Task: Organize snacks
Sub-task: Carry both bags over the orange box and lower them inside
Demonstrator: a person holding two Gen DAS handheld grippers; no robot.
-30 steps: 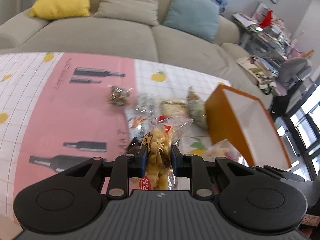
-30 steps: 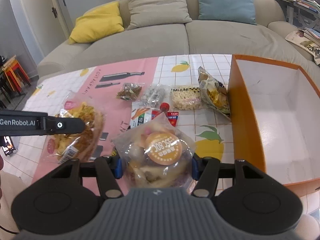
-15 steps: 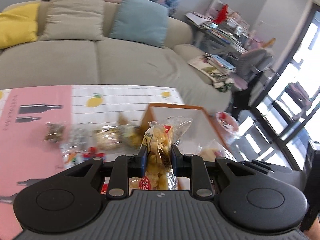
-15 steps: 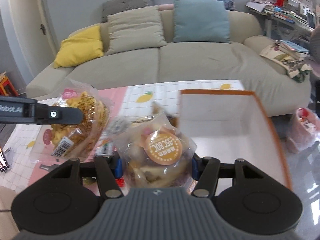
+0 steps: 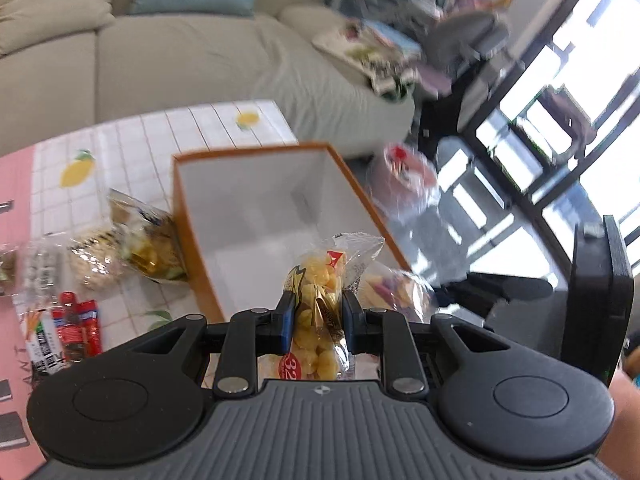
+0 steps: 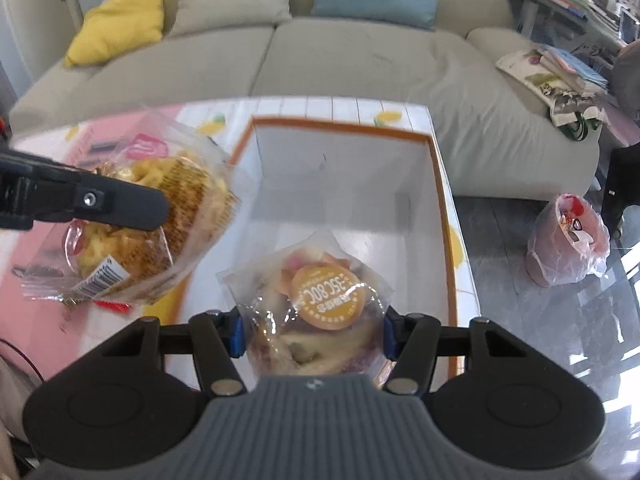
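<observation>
Behind the left tool, its yellow snack bag half hidden.

A: The left gripper covers the lower half of the yellow puff bag; its label shows only "32".

B: The orange box loses its near wall behind the bread bag. The bag's sticker print is too soft to read.

A: On the surface, the foil packets are smeared; their brands are unreadable.

B: The shelf clutter past the sofa is blurred too.
</observation>
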